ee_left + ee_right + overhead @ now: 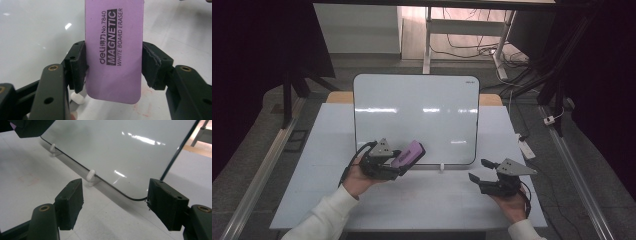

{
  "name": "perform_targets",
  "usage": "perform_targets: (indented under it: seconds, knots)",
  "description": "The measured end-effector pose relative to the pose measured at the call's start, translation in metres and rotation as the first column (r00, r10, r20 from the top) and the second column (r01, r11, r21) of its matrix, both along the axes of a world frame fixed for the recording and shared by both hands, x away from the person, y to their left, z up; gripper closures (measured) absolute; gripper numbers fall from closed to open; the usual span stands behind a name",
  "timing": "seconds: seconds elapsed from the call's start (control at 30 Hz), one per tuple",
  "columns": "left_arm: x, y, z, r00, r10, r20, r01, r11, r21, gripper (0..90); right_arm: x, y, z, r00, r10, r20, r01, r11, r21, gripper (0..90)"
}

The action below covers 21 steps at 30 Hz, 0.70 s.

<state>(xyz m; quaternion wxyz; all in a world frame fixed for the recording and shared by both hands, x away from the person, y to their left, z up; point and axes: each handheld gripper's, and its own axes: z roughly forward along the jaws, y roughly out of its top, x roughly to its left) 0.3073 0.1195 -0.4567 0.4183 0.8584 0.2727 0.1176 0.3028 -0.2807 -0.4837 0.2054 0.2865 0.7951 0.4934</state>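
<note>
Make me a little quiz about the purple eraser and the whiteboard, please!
1. True or false: the left hand-held gripper grips the purple eraser.
2. What stands between the jaws of the right hand-held gripper: A) a marker, B) nothing, C) the eraser?
3. Which word is printed biggest on the eraser?

Key:
1. True; its pads press on both long edges.
2. B; its jaws stand open near the lower corner of the whiteboard.
3. MAGNETIC.
</note>
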Motion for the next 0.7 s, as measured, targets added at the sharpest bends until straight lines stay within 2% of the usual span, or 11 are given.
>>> perform_targets:
  seconds: [0.1,0.27,0.4,0.5,0.63,0.7]
  knots:
    - [0.000,-0.001,-0.002,0.9998,-0.014,-0.015,0.014,0.9999,0.000,41.5,-0.001,0.003,0.000,0.9998,0.015,-0.010,-0.015,1.000,-0.001,29.0]
    - [0.000,-0.002,-0.003,0.9966,-0.069,-0.045,0.069,0.9976,-0.010,41.5,-0.002,0.010,0.002,0.9983,0.055,-0.019,-0.055,0.998,-0.011,29.0]
    - [0.000,-0.003,-0.004,0.9953,-0.080,-0.054,0.079,0.9968,-0.007,41.5,-0.005,0.018,0.004,0.9962,0.087,-0.008,-0.087,0.995,-0.039,28.8]
    - [0.000,-0.005,-0.005,0.9937,-0.090,-0.068,0.089,0.9960,-0.012,41.5,-0.004,0.022,0.003,0.9940,0.108,-0.016,-0.109,0.993,-0.041,28.8]
    - [0.000,-0.007,-0.005,0.9880,-0.122,-0.094,0.121,0.9924,-0.023,41.5,-0.005,0.028,0.004,0.9902,0.138,-0.020,-0.139,0.989,-0.043,28.7]
    - [0.001,-0.008,-0.006,0.9827,-0.144,-0.116,0.141,0.9895,-0.031,41.5,-0.005,0.030,0.007,0.9871,0.159,-0.016,-0.160,0.986,-0.044,28.5]
